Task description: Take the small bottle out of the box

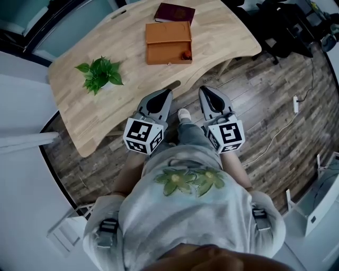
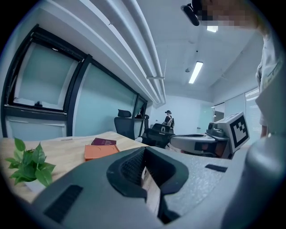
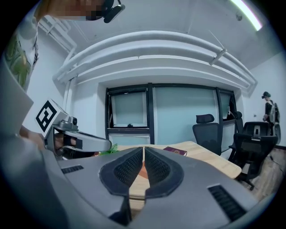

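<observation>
Though the orange rectangular box (image 1: 169,43) showed in all three views, only the head view caught the small dark bottle (image 1: 185,54). It sat at the box's near right corner, apparently inside the open lower half. Low angle from the left gripper view gave just the box's flat orange top (image 2: 100,152). The right gripper view gave only an orange sliver between its own pads.

Box lay on the pale wooden table (image 1: 122,47), far side from the person. Both tools were held short of the table edge, over the floor, well apart from box and bottle.

Left gripper (image 1: 168,92) (image 2: 144,154): jaws together, nothing between. Right gripper (image 1: 205,90) (image 3: 144,154): jaws likewise closed, empty. Each gripper view caught the other tool's marker cube off to one side.

Maroon book (image 1: 175,12) lay just beyond the box, also seen from the left (image 2: 103,142) and the right (image 3: 175,151). Green leafy plant (image 1: 99,74) stood on the table well left of the box. Nothing lay between tools and box except bare tabletop.

Gripper views alone showed black office chairs (image 3: 208,129) past the table and a standing person (image 3: 269,109) far off. Head view alone showed the dark plank floor (image 1: 265,100) with a white cable (image 1: 275,135).
</observation>
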Available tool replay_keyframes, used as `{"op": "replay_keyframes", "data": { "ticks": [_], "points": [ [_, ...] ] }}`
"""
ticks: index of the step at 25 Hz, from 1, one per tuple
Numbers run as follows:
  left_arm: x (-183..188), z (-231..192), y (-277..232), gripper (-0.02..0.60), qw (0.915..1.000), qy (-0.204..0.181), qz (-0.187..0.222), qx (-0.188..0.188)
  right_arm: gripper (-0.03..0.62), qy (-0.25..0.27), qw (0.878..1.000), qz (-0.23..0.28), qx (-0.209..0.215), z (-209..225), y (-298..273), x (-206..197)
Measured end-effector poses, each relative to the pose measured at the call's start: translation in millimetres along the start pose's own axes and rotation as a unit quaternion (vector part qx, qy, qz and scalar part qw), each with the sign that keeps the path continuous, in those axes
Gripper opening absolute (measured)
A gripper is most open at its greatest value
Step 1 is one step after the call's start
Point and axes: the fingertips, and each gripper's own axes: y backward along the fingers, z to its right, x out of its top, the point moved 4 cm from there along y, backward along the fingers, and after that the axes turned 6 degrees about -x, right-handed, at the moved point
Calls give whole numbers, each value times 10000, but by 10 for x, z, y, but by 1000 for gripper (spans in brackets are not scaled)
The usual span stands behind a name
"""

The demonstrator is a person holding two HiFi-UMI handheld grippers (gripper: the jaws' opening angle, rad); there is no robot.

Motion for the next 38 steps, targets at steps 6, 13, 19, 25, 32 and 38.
{"op": "replay_keyframes", "data": {
  "ticks": [6,13,19,25,32,38],
  "points": [
    [137,-209,-324,8,10000,39,18,83,17,36,9999,-59,87,271,-344,59],
    [231,-430,-675,8,9997,83,10,241,17,67,9996,-88,257,557,-694,86],
    [311,-593,-939,8,9991,111,50,410,18,113,9990,-118,407,776,-966,83],
    [338,-739,-1134,8,9975,203,111,663,18,153,9977,-172,631,951,-1224,41],
    [294,-878,-1251,8,9949,320,103,949,21,155,9958,-221,876,1067,-1489,-37],
    [208,-996,-1328,8,9935,451,9,1042,112,141,9940,-487,965,1121,-1688,-196]
  ]
}}
